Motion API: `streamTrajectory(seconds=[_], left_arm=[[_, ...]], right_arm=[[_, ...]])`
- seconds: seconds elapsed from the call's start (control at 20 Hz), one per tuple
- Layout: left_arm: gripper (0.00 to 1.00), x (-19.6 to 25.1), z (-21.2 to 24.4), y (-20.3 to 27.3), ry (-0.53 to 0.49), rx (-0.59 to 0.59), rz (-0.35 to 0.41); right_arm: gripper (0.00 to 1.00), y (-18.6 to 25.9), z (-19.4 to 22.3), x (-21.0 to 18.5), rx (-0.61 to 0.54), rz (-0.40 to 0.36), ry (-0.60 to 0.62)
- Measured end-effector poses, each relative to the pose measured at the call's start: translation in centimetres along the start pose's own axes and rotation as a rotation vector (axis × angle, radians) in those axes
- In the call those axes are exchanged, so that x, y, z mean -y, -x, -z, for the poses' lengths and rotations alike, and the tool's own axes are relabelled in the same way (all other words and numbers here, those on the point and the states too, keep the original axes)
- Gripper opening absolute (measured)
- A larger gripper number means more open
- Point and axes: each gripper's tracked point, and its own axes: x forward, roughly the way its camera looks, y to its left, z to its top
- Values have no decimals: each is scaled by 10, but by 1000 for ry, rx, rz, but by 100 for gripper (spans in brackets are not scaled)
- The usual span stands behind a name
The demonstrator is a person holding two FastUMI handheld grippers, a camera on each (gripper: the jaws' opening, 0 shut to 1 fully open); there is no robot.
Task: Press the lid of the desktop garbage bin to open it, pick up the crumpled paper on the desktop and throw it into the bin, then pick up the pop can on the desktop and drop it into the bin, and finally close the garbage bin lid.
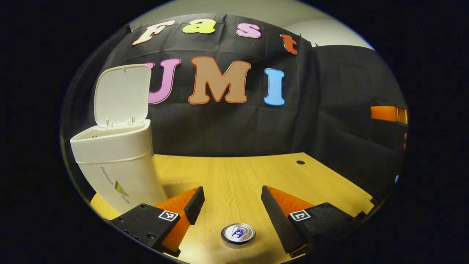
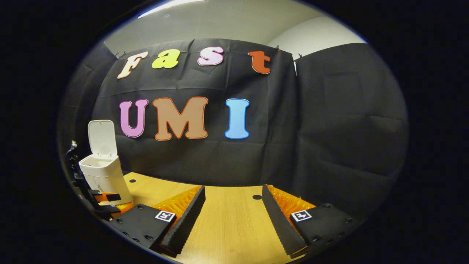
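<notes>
Your left gripper [image 1: 230, 205] gapes wide around the upright can [image 1: 238, 233] at six o'clock, ready to grab, while your right gripper [image 2: 231, 205] idles wide, bin [image 1: 117, 165] lid [image 1: 122, 94] up at nine o'clock.

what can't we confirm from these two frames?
- Bin contents: its own wall hides the inside in both views, so whether the paper went in can't be told.
- Can: left gripper view sees the top from above; its body is hidden.
- Left gripper in the right gripper view: small at the edge, jaw state unreadable there.
</notes>
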Motion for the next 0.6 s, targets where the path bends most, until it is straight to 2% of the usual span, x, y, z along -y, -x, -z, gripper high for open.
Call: streamTrajectory(seconds=[0.6], left_arm=[[94, -3, 118, -19, -26, -241, -27]], right_arm=[[98, 21, 21, 21, -78, 34, 55]])
